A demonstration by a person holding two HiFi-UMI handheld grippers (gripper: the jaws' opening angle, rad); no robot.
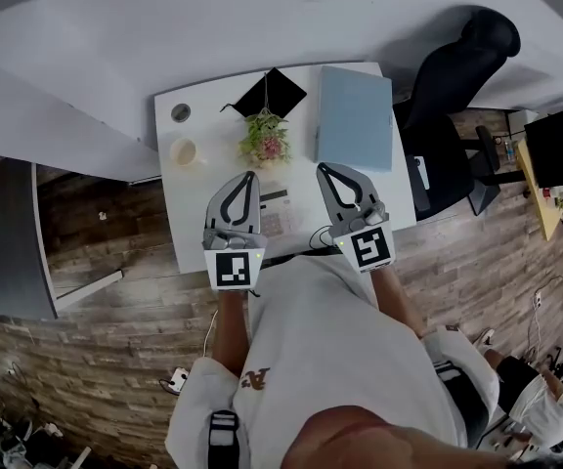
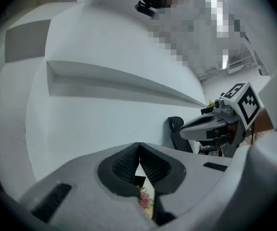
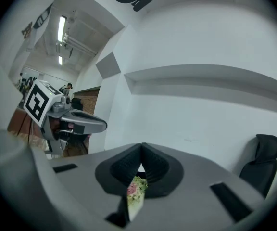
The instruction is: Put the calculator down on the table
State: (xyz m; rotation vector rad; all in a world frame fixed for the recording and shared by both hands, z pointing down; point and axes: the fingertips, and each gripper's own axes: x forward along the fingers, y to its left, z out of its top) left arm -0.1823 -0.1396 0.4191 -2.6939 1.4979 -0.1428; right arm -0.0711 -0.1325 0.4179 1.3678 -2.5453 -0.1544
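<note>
Head view: grey left gripper (image 1: 250,175) and right gripper (image 1: 324,168), tips pressed together, empty, above white rectangular table (image 1: 192,225); pink-flowered plant (image 1: 265,141) at their twelve o'clock.

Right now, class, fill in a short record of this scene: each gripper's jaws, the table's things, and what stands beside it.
Left gripper: jaws shut, empty
Right gripper: jaws shut, empty
Table: white
On table: plant, cup, blue folder, black sheet
Below grippers: flat grey thing, likely the calculator
Beside table: black chair
</note>
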